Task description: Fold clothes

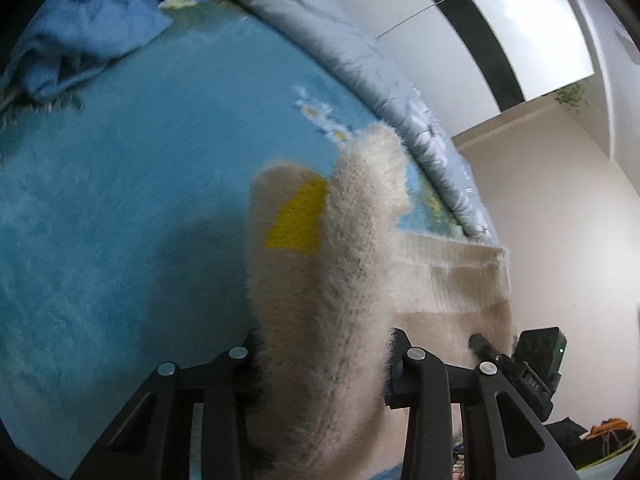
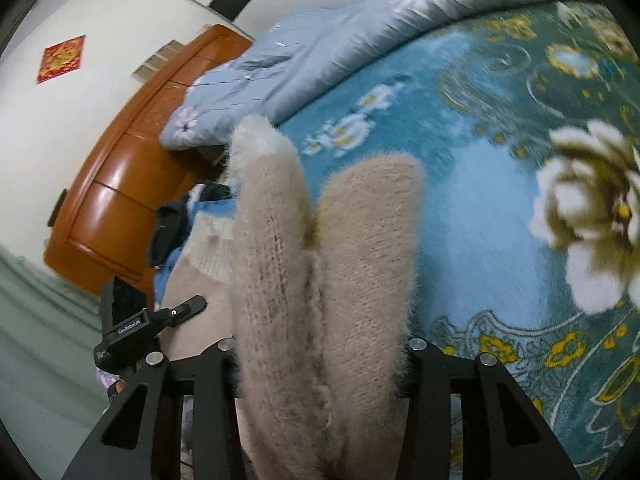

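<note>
holding a fuzzy cream sweater (image 1: 320,280) above the blue blanket (image 1: 120,200), the left gripper (image 1: 320,360) and right gripper (image 2: 320,352) were each clamped on bunched knit. uneven pulling could probably slip the fluffy fabric free and skew the fold.

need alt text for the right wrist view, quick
The right gripper is shut on a fuzzy cream sweater, whose bunched folds rise between the black fingers. Behind lies a teal floral blanket, a pale blue quilt and an orange wooden headboard.
</note>
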A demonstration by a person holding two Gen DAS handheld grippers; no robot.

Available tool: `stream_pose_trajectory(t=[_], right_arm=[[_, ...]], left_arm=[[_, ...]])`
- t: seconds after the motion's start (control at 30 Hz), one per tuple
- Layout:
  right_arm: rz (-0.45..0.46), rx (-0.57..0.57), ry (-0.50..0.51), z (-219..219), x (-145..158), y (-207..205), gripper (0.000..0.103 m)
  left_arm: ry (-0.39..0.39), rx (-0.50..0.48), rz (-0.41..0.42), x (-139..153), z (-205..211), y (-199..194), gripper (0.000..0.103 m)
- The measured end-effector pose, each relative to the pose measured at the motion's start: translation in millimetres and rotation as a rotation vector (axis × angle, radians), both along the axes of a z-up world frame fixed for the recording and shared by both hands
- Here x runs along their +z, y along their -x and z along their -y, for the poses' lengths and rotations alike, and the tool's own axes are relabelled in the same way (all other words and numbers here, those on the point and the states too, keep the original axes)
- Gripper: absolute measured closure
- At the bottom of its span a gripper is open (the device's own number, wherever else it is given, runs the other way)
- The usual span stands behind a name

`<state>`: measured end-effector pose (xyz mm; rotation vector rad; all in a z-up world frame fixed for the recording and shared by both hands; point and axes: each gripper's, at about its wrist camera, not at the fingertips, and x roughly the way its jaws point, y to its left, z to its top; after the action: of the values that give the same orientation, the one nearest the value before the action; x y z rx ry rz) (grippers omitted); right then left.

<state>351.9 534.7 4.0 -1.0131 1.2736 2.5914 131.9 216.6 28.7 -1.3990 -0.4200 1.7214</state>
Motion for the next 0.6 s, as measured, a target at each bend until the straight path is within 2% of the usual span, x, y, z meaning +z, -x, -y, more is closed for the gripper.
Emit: stream_pose_trajectory(t=[0.17, 0.27, 0.37, 0.6], right_arm=[[-0.075, 0.015, -0.071, -7, 55, -18, 0.058], [-0.123, 0.004, -0.126, -20, 97, -43, 0.058], [-0.155, -0.035, -0.181, -42, 138, -82, 0.058], [-0.154, -0.177, -0.285, -100, 212, -194, 0.058]], left_arm=[[-0.075, -0.048, -0.109, 68, -22, -20, 0.063], [-0.112, -0.114, -0.163, 113, -55, -37, 0.063], [-0.142, -0.198, -0.197, 151, -98, -60, 0.063], [-0.224, -0.432, -0.231, 212, -211, -144, 0.063]])
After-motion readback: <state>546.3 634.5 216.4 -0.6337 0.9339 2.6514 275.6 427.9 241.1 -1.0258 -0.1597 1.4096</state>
